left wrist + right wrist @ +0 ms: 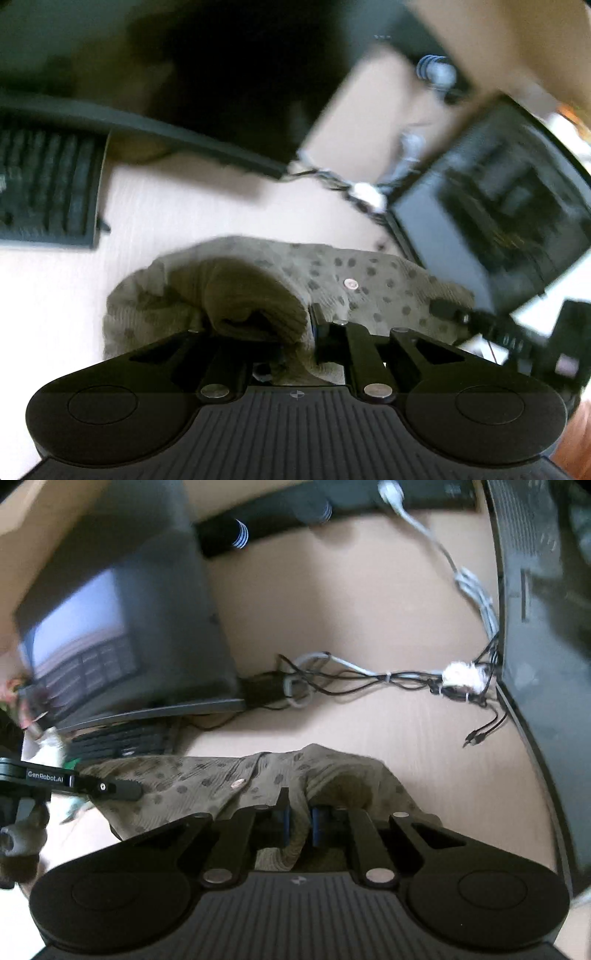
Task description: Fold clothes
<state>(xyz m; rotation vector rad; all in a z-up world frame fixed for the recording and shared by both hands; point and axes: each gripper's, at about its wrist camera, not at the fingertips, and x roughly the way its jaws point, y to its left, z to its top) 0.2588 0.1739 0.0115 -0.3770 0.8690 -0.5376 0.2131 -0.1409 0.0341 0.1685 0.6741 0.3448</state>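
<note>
A khaki garment with dark dots and a small round button (350,283) lies bunched on the pale desk. In the left wrist view my left gripper (291,332) is shut on a raised fold of the garment (251,295). In the right wrist view my right gripper (299,823) is shut on another fold of the same garment (207,779), which drapes between the fingers. The left gripper (110,788) shows at the left of the right wrist view, its fingertip over the cloth edge. The right gripper's fingertip (448,309) shows at the right of the left wrist view.
A black keyboard (48,188) lies at the left. Monitors stand on the desk (491,206) (122,627) (546,664). A tangle of black and white cables (388,679) lies beyond the garment, with loose plugs (476,738). A second keyboard (122,738) sits under the monitor.
</note>
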